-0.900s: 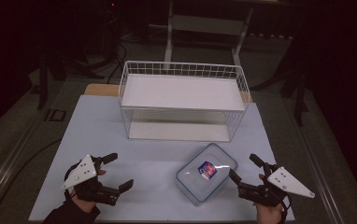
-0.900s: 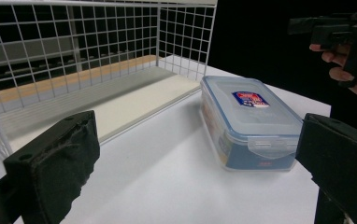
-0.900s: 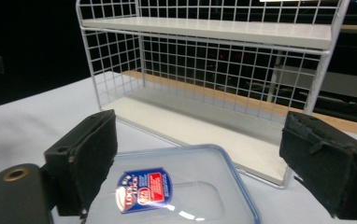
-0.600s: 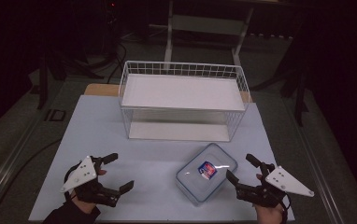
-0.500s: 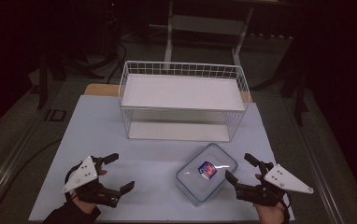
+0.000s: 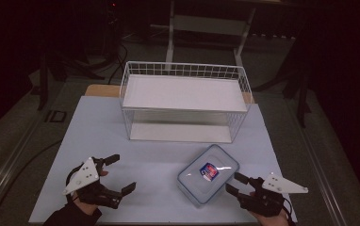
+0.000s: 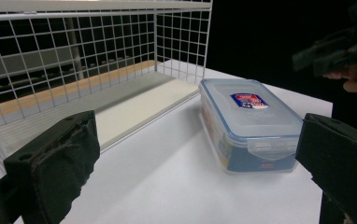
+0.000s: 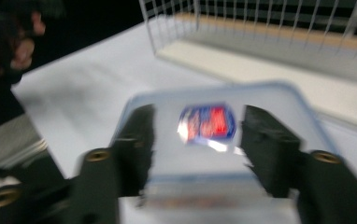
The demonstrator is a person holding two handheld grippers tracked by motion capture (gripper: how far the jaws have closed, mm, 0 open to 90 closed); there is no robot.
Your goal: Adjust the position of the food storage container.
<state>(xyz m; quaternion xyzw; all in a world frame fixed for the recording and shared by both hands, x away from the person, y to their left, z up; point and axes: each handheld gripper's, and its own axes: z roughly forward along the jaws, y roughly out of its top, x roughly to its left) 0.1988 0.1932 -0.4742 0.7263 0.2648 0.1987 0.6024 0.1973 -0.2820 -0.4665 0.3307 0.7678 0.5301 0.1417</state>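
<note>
— Work surface? 
— A pale table (image 6: pixel 121 141) with a wooden edge showing at its far side. 
— Anything standing on it? 
— One white wire basket (image 6: pixel 184 70) at the far middle, upright, with a flat white panel lying in it. 
— Surroundings? 
— Dark floor; a cable (image 6: pixel 117 56) and metal stand legs behind the table.

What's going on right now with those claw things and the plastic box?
Left hand-held gripper open, idle. Right hand-held gripper open, nosing up to the lidded box, not gripping. Wire basket behind, nothing blocking.
</note>
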